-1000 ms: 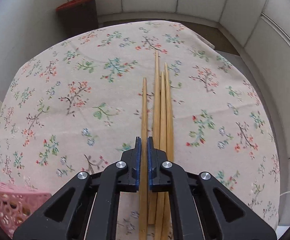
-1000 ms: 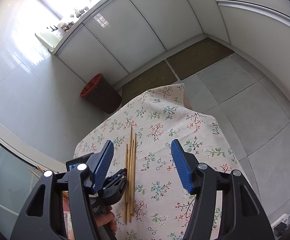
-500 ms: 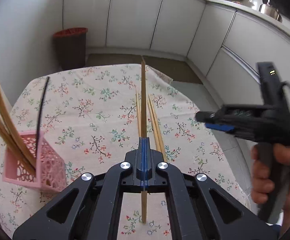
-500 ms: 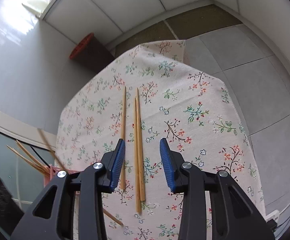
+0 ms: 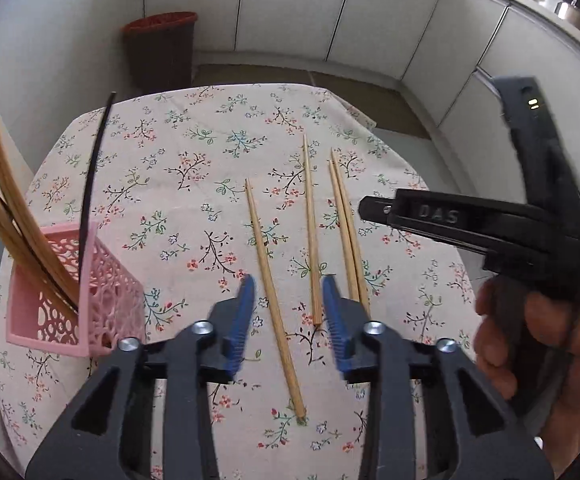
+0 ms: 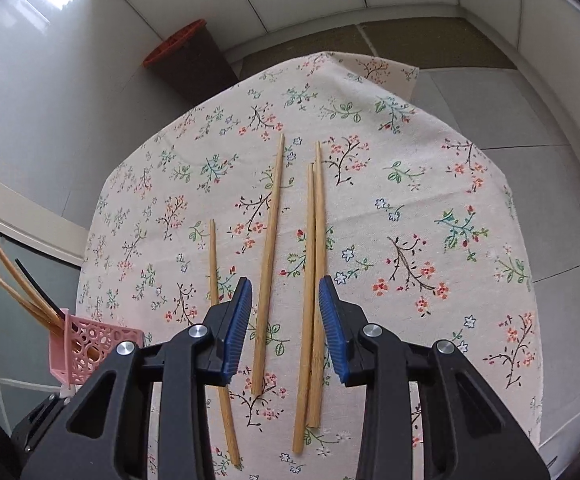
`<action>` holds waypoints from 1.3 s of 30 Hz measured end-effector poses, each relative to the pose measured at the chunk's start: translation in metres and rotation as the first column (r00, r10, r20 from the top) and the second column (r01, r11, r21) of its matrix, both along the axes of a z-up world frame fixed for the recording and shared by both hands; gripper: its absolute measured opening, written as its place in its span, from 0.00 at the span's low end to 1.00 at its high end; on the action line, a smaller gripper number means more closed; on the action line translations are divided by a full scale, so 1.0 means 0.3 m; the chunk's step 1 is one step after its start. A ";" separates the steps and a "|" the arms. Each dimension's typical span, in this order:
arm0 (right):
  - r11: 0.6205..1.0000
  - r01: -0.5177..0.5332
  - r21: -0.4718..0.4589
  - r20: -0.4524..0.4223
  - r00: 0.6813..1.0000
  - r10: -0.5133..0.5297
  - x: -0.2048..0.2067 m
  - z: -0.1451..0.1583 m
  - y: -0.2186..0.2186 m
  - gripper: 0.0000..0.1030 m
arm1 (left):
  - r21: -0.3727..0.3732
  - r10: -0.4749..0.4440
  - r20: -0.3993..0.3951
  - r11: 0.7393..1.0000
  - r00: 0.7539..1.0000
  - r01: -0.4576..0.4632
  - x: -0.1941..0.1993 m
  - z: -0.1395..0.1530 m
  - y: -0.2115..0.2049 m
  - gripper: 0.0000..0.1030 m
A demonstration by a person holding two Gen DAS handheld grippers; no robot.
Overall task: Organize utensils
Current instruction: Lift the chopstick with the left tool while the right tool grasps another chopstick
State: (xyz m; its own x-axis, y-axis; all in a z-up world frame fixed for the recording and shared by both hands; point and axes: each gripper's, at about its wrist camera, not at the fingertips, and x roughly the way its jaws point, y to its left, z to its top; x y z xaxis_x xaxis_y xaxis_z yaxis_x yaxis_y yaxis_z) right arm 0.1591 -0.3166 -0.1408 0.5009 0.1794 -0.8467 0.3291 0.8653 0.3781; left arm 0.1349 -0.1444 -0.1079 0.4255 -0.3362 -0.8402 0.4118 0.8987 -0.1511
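Observation:
Several wooden chopsticks lie on the floral tablecloth point(image 5: 178, 168): one chopstick point(image 5: 274, 300) alone at the left, one in the middle point(image 5: 312, 240) and a touching pair point(image 5: 346, 232) at the right. They also show in the right wrist view point(image 6: 268, 264). My left gripper point(image 5: 288, 320) is open and empty above the near ends of the left and middle chopsticks. My right gripper point(image 6: 284, 332) is open and empty above the middle chopstick and the pair point(image 6: 314, 288). A pink perforated basket point(image 5: 102, 300) at the left holds several chopsticks point(image 5: 6, 208) and a black stick point(image 5: 90, 184).
The right gripper's body and the hand on it point(image 5: 530, 320) hang over the table's right side. A brown bin with a red rim point(image 5: 162, 52) stands on the floor past the table's far edge. White cabinets line the walls.
My left gripper held one chopstick upright half a second ago; it has opened and that chopstick lies on the cloth. My right gripper has come lower and closer over the chopsticks.

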 end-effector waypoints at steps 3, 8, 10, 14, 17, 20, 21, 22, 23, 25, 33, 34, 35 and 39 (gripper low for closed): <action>1.000 0.021 0.005 -0.005 1.000 -0.021 -0.017 0.006 -0.041 0.34 | 0.059 0.068 -0.032 0.996 0.997 -0.066 0.059 -0.070 -0.046 0.43; 0.998 0.054 0.038 0.022 0.998 -0.055 -0.057 0.031 -0.115 0.35 | 0.147 0.115 -0.058 0.983 0.992 -0.106 0.155 -0.191 -0.107 0.43; 0.998 0.051 0.038 0.042 0.998 -0.052 -0.070 0.052 -0.126 0.37 | 0.147 0.149 -0.094 0.980 0.984 -0.134 0.207 -0.233 -0.088 0.42; 1.000 -0.006 -0.008 0.049 0.999 0.007 -0.056 0.062 -0.087 0.39 | 0.170 0.073 -0.058 0.984 0.996 -0.062 0.219 -0.246 -0.119 0.05; 1.000 -0.006 0.000 0.049 0.999 0.006 -0.048 0.051 -0.088 0.40 | 0.105 0.049 -0.089 0.994 0.995 -0.040 0.204 -0.230 -0.106 0.05; 1.000 -0.015 0.000 0.038 0.999 0.015 -0.044 0.037 -0.085 0.40 | 0.054 0.005 -0.009 0.999 1.000 -0.005 0.138 -0.152 -0.088 0.05; 1.000 -0.022 -0.004 0.032 0.999 0.022 -0.040 0.033 -0.079 0.39 | 0.037 -0.007 0.022 0.999 1.000 0.007 0.108 -0.112 -0.076 0.05; 1.000 -0.029 -0.009 0.028 0.999 0.030 -0.034 0.027 -0.072 0.39 | 0.020 -0.018 0.041 1.000 0.999 0.017 0.077 -0.073 -0.059 0.05; 0.999 -0.037 -0.015 0.022 0.999 0.038 -0.027 0.021 -0.061 0.39 | 0.001 -0.022 0.061 1.000 0.998 0.022 0.049 -0.037 -0.038 0.05; 0.998 -0.060 -0.031 0.006 0.998 0.060 -0.010 0.004 -0.032 0.39 | -0.036 -0.024 0.094 0.999 0.995 0.028 -0.007 0.034 0.007 0.05; 0.980 -0.163 -0.116 -0.060 0.986 0.157 0.101 -0.074 0.151 0.39 | -0.168 0.013 0.220 0.985 0.975 0.025 -0.112 0.255 0.193 0.05; 0.977 -0.168 -0.129 -0.063 0.985 0.161 0.117 -0.082 0.165 0.39 | -0.189 0.022 0.225 0.982 0.974 0.021 -0.112 0.269 0.222 0.05; 0.976 -0.167 -0.140 -0.067 0.985 0.159 0.133 -0.091 0.173 0.39 | -0.208 0.031 0.230 0.978 0.973 0.018 -0.110 0.283 0.249 0.05; 0.975 -0.146 -0.168 -0.103 0.986 0.130 0.186 -0.148 0.181 0.39 | -0.270 0.064 0.238 0.963 0.969 0.003 -0.100 0.322 0.325 0.05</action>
